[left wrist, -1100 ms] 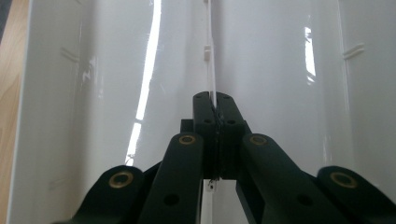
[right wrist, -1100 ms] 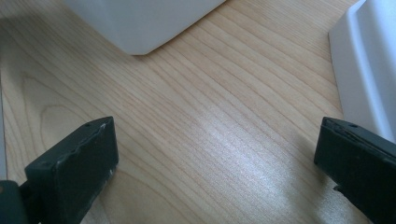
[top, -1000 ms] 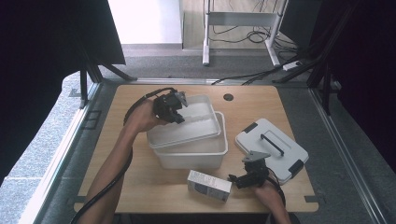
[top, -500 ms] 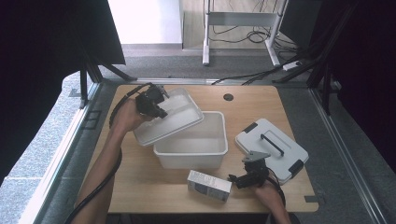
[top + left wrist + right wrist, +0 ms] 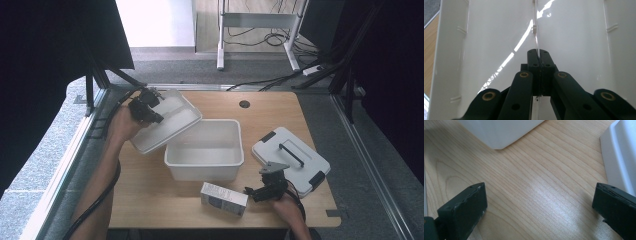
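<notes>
- Left gripper (image 5: 150, 111) clamped tight on the thin central rib of the white bin lid (image 5: 167, 125); in the left gripper view (image 5: 537, 57) pads meet flat on that rib, nothing else between them.
- Lid held tilted near the counter's (image 5: 150, 200) far-left corner: far edge up, near-right edge low, overlapping the far-left rim of the open white bin (image 5: 205, 150), possibly touching; contact not resolvable.
- Lid long axis running from near-left to far-right, skewed against the bin, which sits square to the counter edges at centre.
- Key relation, judged: bare counter toward the left edge lies left of and nearer than the lid, so a set-down there means shifting off the bin rim and levelling; the low edge could catch the rim.
- Bin interior looks empty, opening unobstructed on the right half.
- Right gripper (image 5: 255, 192) jaws wide apart, holding nothing, parked low at the near edge; right gripper view (image 5: 539, 202) looks along bare wood, bin corner (image 5: 499, 132) ahead.
- Small grey-white carton (image 5: 224, 198) lying flat just left of the right gripper, long axis roughly along the near edge; right hand clearly the nearer one to it, left hand well apart.
- White latched case with handle (image 5: 290, 157) near the right edge, beyond the right gripper, closed.
</notes>
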The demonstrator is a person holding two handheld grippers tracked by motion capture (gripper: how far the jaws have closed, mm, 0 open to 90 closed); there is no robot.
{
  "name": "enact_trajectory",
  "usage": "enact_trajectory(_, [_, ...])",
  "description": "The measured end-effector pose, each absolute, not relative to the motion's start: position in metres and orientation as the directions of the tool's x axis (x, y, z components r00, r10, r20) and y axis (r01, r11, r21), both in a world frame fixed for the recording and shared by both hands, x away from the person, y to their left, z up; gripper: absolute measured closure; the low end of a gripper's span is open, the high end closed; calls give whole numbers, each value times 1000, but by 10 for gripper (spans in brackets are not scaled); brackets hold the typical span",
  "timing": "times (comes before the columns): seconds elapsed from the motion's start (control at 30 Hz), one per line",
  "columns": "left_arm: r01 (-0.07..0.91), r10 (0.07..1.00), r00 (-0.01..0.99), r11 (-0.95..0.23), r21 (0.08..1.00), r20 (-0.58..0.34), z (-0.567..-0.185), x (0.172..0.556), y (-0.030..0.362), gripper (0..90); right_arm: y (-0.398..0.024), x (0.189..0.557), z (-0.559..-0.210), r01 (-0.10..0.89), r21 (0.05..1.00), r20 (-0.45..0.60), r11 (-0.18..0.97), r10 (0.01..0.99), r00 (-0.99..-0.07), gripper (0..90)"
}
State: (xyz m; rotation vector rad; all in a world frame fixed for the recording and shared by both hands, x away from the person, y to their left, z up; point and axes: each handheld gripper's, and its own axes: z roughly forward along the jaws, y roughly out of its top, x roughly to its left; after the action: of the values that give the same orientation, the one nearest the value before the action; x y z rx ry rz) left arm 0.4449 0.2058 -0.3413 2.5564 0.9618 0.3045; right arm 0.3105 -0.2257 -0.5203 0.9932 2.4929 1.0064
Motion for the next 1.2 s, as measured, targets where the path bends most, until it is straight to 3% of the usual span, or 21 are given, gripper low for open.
enact_trajectory(0.6, [696,791,611,-563,447,45,-348,442,265,892,-226,310,-520,496,694,2,522,687,-727,0])
enact_trajectory(1.2, [724,821,569,-525,447,44,-377,428,297,891,-226,310,-520,496,694,2,522,687,-727,0])
